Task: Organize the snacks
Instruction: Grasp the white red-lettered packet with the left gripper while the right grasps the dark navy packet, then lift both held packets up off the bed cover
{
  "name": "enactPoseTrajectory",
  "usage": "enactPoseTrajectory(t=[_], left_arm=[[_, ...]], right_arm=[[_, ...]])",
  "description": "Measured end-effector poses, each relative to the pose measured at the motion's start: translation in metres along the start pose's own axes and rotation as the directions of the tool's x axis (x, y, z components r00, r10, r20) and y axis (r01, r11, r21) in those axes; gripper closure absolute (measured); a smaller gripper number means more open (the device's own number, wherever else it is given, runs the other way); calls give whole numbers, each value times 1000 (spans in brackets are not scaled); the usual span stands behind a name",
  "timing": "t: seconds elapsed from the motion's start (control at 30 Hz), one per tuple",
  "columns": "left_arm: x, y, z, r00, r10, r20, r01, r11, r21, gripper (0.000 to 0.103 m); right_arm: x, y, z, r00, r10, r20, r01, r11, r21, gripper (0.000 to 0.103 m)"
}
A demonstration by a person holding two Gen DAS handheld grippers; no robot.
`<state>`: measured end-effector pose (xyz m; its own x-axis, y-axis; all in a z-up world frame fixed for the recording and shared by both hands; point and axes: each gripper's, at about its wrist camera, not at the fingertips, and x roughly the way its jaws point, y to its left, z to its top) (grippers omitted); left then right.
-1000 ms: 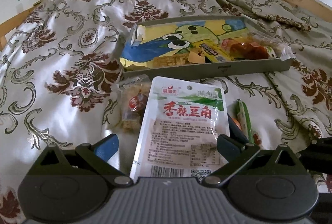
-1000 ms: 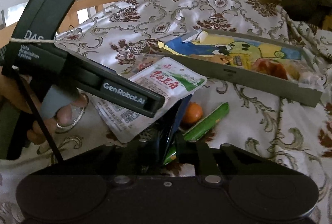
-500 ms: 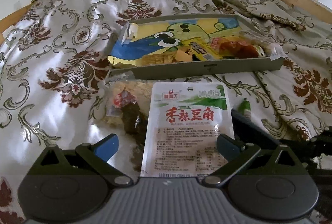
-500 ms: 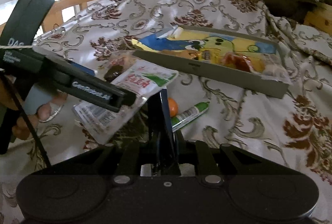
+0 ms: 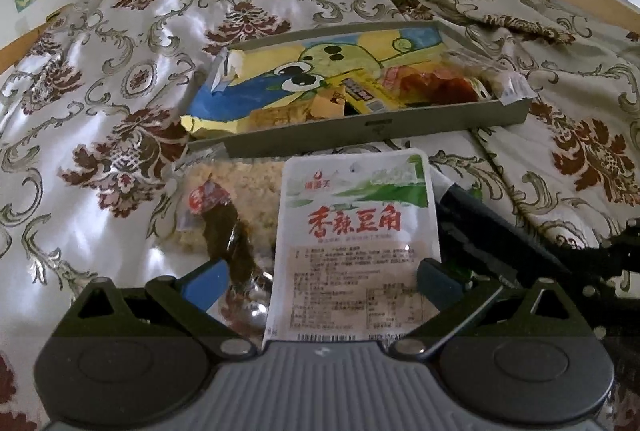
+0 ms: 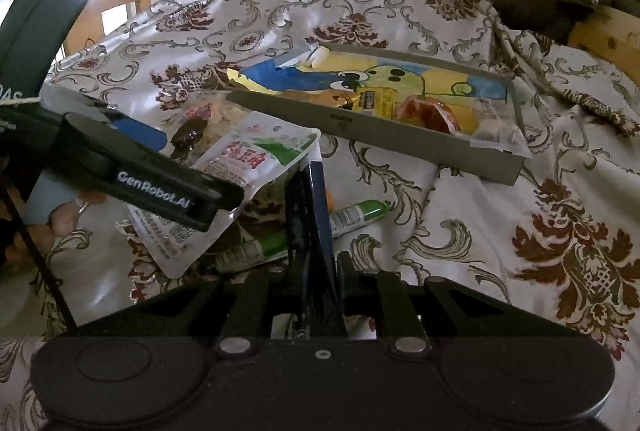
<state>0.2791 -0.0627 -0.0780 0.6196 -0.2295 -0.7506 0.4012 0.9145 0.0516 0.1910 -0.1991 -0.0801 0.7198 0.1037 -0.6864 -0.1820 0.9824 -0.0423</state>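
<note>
Your left gripper [image 5: 320,281] stands wide open. The white pouch [image 5: 356,231] lies between its blue fingers [image 5: 204,281], hard against the right-hand one and apart from the left-hand one. Whether that finger presses on the pouch, you cannot tell; nothing is clamped across the gap.

Your right gripper [image 6: 310,191] is closed, its two fingers flat together with nothing between them. Their tips sit just beside the pouch's near corner [image 6: 256,159], to its right. Whether they touch it cannot be told.

Beyond the left fingers, past the pouch's top edge, sits the grey tray [image 5: 400,123], already holding a large yellow cartoon bag [image 5: 320,63] and several small packets. A clear bag of pale crumbly snack [image 5: 232,199] lies ahead of the left-hand finger, partly under the pouch.

A green tube [image 6: 352,217] lies across behind the right fingers, on the patterned bedspread [image 6: 520,231]. An orange item just past their tips is mostly hidden.
</note>
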Motion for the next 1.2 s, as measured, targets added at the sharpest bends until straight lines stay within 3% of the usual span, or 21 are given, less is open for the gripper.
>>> enactPoseTrajectory(t=[0.17,0.47,0.77,0.9,0.93,1.0,1.13,1.2], left_arm=[[8,-5,4,1000,-5,-9,5,1000,6,0],[15,-8,1,1000,-8,-6,9,1000,12,0],[15,-1,-4,999,-41,14,42,999,-23,1],[14,-2,-7,999,-43,21,43,999,-19,2],[13,-3,-8,999,-43,22,44,999,-16,5],[11,-4,-8,998,-55,23,56,998,-3,12],[11,-5,-8,997,-76,3,76,997,4,27],[13,-5,-8,998,-66,2,66,998,2,27]], right_arm=[[6,-4,-2,1000,1,-24,0,1000,26,79],[13,-8,0,999,31,-32,-29,998,53,75],[26,-20,2,992,117,-42,-110,984,143,60],[26,-21,0,990,135,-34,-127,975,181,69],[25,-22,0,991,133,-27,-125,974,188,78],[20,-22,1,992,123,-7,-119,974,194,86],[12,-18,2,998,62,0,-61,986,156,89],[7,-14,3,1000,3,15,-5,994,110,90]])
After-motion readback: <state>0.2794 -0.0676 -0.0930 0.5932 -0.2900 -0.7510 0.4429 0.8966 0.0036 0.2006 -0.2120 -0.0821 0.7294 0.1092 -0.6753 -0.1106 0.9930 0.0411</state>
